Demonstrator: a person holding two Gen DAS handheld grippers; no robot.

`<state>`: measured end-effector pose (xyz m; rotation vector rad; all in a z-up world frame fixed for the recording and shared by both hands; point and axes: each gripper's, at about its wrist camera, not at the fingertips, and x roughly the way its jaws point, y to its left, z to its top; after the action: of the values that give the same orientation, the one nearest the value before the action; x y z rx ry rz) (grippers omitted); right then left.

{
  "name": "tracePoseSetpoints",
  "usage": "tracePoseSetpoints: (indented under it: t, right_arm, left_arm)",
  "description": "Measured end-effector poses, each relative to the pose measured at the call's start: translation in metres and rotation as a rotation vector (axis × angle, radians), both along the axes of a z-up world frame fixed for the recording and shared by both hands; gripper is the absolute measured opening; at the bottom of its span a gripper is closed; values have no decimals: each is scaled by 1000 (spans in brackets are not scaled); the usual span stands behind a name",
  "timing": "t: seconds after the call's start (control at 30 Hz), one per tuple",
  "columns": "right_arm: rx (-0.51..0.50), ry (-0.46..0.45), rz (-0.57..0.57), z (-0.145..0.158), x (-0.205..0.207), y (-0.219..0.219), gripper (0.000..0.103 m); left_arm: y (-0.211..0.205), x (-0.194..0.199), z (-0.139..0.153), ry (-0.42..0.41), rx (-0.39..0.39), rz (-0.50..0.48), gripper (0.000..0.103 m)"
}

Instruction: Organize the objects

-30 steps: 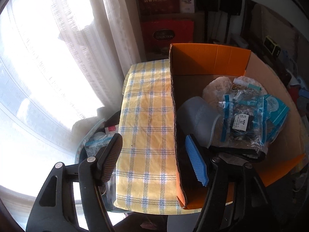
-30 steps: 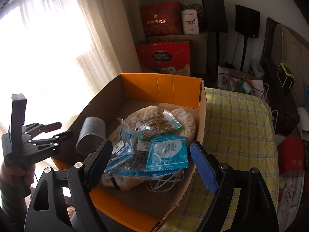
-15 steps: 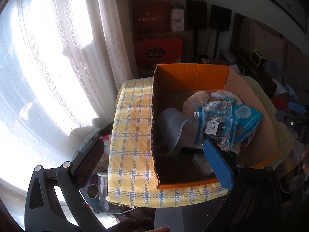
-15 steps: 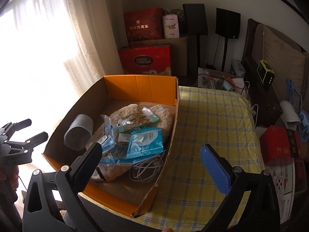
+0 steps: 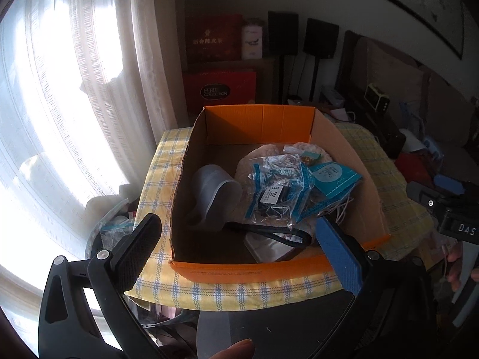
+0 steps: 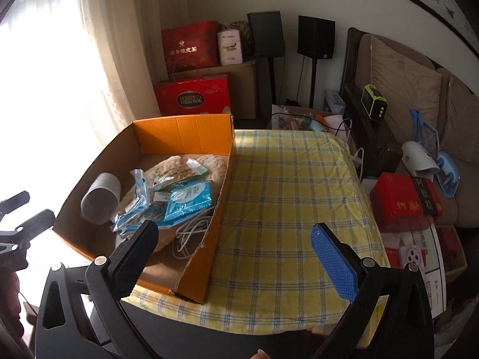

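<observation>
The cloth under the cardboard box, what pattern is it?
The cloth is yellow with a blue-and-white plaid check, clearest in the right wrist view.

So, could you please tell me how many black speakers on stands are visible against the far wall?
2: the left black speaker stands beside the stacked red gift boxes, the right black speaker nearer the sofa. Others may be hidden.
</observation>
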<state>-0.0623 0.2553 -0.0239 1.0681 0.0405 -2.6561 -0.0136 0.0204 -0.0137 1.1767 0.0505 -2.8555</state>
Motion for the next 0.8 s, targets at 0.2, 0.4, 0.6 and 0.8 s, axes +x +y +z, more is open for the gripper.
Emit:
tracePoseSetpoints:
  t: [0.2, 0.4, 0.6, 0.8]
  right_arm:
    - [35, 35, -24, -1, 21, 3, 103]
    - [54, 58, -45, -6, 39, 5, 103]
    - [66, 68, -72, -12, 50, 11, 103]
    - [79, 75, -94, -12, 54, 15, 103]
  left_arm:
    - [13, 8, -7, -2, 53, 10, 103]
    - [26, 14, -15, -17, 49, 18, 103]
    - [28, 18, -18, -21, 26, 46, 103]
    - [28, 19, -17, -24, 20, 49, 103]
